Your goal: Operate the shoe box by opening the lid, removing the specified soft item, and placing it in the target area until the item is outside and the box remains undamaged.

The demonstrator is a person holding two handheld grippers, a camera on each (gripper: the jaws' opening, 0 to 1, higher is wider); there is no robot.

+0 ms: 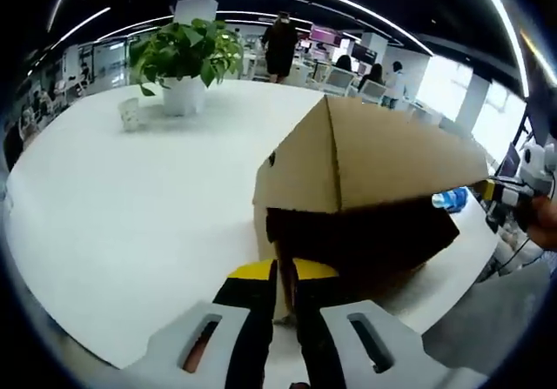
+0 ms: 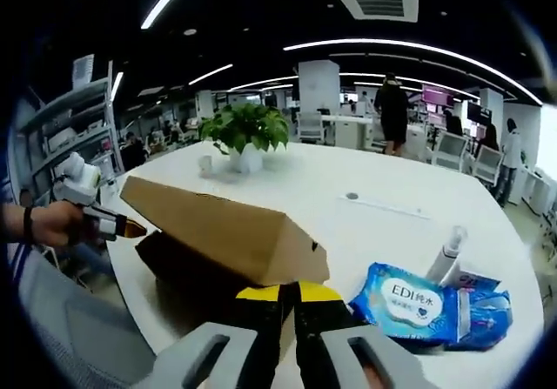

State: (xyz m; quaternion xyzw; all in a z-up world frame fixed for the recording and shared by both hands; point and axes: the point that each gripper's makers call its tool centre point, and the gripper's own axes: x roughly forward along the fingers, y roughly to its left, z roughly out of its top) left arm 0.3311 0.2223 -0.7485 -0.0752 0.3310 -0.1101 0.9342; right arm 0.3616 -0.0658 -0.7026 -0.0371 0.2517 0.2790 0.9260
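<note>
Big open-plan office, round white table [image 1: 130, 232] under strip lights.

Nearest in the left gripper view: left gripper [image 1: 285, 298], jaws nearly together, apparently pinched on the near edge of the cardboard shoe box [image 1: 348, 258] or its lid. Hard to tell which, since the contact point sits in shadow. Lid [image 1: 374, 158] tipped up like a tent over the dark box body. Nothing readable inside, way too dark to spot the soft item.

Same story in the right gripper view: right gripper [image 2: 289, 306] down low with jaws close together at the lid's [image 2: 226, 228] near corner, looks clamped on it but can't swear to it. Left gripper [image 2: 109, 224] also visible there at the far end of the box, held in a hand [image 2: 52, 224].

Just beside the box: blue wet wipes pack [image 2: 413, 306], with a white spray bottle [image 2: 448, 254] right behind it. Farther back, a potted plant [image 1: 184, 58] and a small white cup [image 1: 130, 113] next to it. Beyond that, desks and people standing around.

Progress guess: lid partway open, so step one underway. Item not out yet as far as visible, placement still to do. Box looks uncrushed.
</note>
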